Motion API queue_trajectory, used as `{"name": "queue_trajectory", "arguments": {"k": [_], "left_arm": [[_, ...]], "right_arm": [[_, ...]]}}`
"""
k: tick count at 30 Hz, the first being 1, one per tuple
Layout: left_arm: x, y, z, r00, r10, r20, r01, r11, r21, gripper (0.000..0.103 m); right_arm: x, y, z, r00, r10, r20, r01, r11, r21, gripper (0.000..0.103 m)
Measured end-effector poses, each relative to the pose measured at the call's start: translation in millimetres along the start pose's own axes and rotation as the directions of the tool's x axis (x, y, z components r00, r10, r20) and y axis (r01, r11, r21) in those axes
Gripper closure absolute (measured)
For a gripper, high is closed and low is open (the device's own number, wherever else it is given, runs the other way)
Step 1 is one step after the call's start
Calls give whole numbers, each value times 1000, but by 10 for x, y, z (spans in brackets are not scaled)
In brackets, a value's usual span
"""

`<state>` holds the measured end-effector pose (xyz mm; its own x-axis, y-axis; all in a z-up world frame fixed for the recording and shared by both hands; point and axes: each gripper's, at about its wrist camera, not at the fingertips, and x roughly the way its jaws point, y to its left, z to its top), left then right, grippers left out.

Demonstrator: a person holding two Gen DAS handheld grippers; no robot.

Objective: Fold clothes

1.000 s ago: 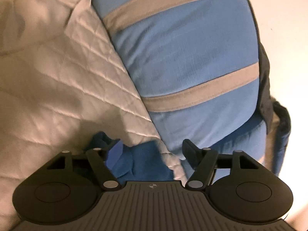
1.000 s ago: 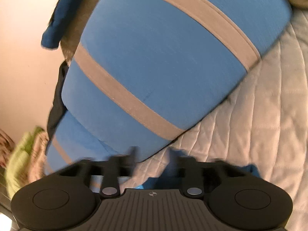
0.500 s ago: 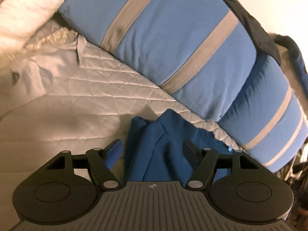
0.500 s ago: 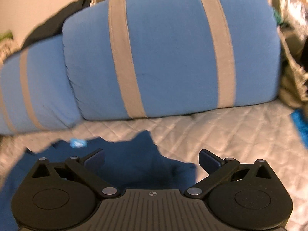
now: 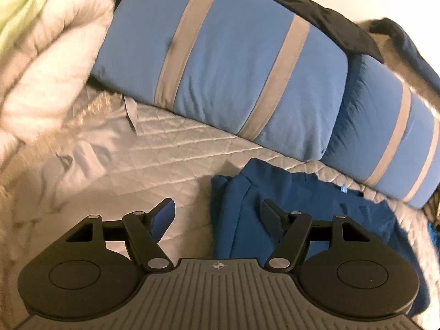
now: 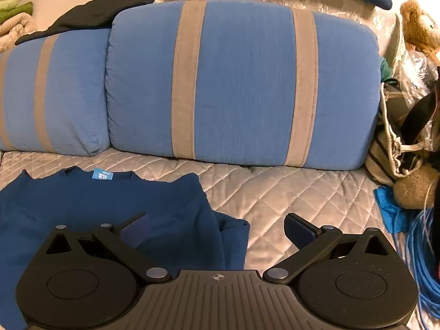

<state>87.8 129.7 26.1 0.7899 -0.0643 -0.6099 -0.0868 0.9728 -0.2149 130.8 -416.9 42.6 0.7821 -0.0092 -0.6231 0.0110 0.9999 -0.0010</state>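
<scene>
A dark blue shirt (image 5: 297, 206) lies on the quilted grey cover (image 5: 170, 162), its left side bunched into folds. In the right wrist view the shirt (image 6: 110, 209) lies flat at the lower left, with a light blue neck label (image 6: 102, 175) at its far edge. My left gripper (image 5: 217, 211) is open and empty, astride the shirt's left edge. My right gripper (image 6: 217, 231) is open wide and empty, over the shirt's right edge, where a sleeve is folded in.
Two blue cushions with grey stripes (image 6: 242, 82) lean along the back. A dark garment (image 5: 316, 13) lies on top of them. A white blanket (image 5: 46, 63) is piled at the left. A bag (image 6: 398, 143), a teddy bear (image 6: 420, 27) and a blue cable (image 6: 423, 250) crowd the right side.
Both grippers pulled back from the cushions and levelled out; the shirt now lies spread below them. The right gripper opened wide. Neither holds anything.
</scene>
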Motion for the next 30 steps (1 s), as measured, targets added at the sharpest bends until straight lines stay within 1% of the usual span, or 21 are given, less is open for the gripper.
{"name": "queue_trajectory", "arguments": {"k": [4, 7, 10, 13, 14, 17, 20, 22, 25, 27, 28, 30], "left_arm": [[-161, -100, 21, 999, 31, 14, -33, 995, 99, 35], [-298, -214, 34, 999, 41, 26, -46, 981, 188, 35], [-436, -335, 20, 998, 51, 42, -61, 958, 279, 35], [-576, -481, -27, 996, 66, 67, -86, 926, 367, 35], [-622, -527, -45, 995, 66, 72, -89, 918, 387, 35], [-734, -622, -93, 996, 55, 70, -79, 907, 413, 35], [-806, -673, -126, 998, 39, 58, -60, 912, 406, 35], [-841, -687, -152, 999, 23, 41, -37, 924, 382, 35], [-851, -675, -203, 1000, -7, -11, 10, 948, 319, 35], [-851, -659, -242, 999, -28, -47, 40, 961, 273, 35], [-832, -657, -278, 997, -29, -70, 46, 965, 256, 35], [-789, -648, -358, 994, -9, -112, 35, 972, 230, 35]], "right_arm": [[-113, -4, -11, 1000, -9, 8, 9, 1000, -21, 0], [-205, 1, -19, 1000, -23, 13, 24, 998, -53, 0], [-297, 14, -33, 999, -48, 15, 49, 995, -89, 0], [-396, 38, -56, 997, -78, 21, 80, 989, -128, 0], [-430, 48, -66, 996, -90, 21, 92, 986, -141, 0], [-541, 78, -102, 994, -109, 19, 110, 980, -165, 0], [-648, 108, -139, 994, -110, 16, 111, 977, -183, 0], [-711, 122, -162, 995, -96, 9, 96, 978, -188, 0], [-761, 125, -194, 999, -49, -24, 44, 985, -167, 0], [-772, 110, -231, 999, 0, -55, -8, 990, -143, 0], [-768, 97, -254, 997, 21, -69, -30, 991, -130, 0], [-741, 60, -311, 994, 55, -92, -64, 993, -100, 0]]}}
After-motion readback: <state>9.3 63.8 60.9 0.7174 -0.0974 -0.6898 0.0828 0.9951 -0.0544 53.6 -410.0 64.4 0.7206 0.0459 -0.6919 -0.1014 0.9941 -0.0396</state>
